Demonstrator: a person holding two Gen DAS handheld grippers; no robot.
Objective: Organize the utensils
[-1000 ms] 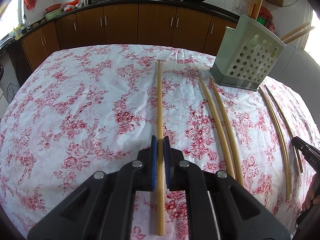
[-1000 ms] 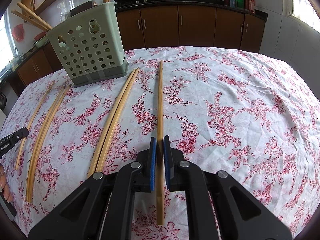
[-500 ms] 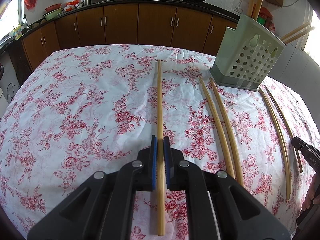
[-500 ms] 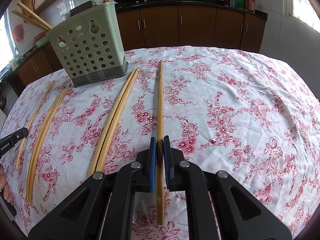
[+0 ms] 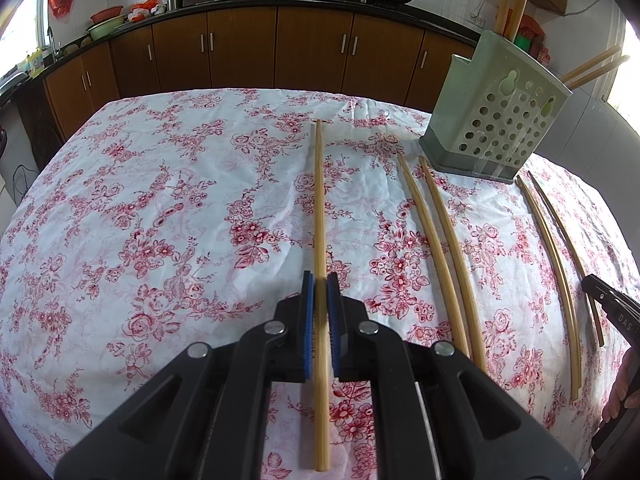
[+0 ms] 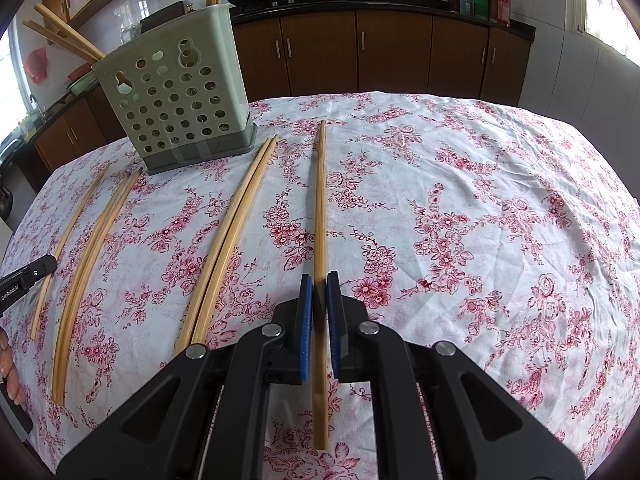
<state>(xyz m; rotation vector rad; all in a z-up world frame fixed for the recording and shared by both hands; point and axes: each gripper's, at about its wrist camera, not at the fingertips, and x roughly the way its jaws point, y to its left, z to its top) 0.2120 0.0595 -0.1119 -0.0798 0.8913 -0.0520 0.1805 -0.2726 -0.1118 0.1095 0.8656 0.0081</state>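
My left gripper (image 5: 320, 286) is shut on a long bamboo chopstick (image 5: 319, 208) that points straight ahead over the floral tablecloth. My right gripper (image 6: 319, 286) is shut on another bamboo chopstick (image 6: 320, 200), also pointing ahead. A pale green perforated utensil holder (image 5: 496, 120) stands at the back right in the left view and at the back left in the right view (image 6: 176, 92), with several chopsticks standing in it. More chopsticks lie on the cloth: a pair (image 5: 440, 248) beside the held one, and others further out (image 5: 556, 256); the pair also shows in the right view (image 6: 228, 240).
The table is covered with a white cloth with red flowers (image 5: 160, 220). Brown kitchen cabinets (image 5: 240, 48) and a counter with woks run behind it. The tip of the other gripper shows at the right edge (image 5: 608, 300) and at the left edge (image 6: 24, 276).
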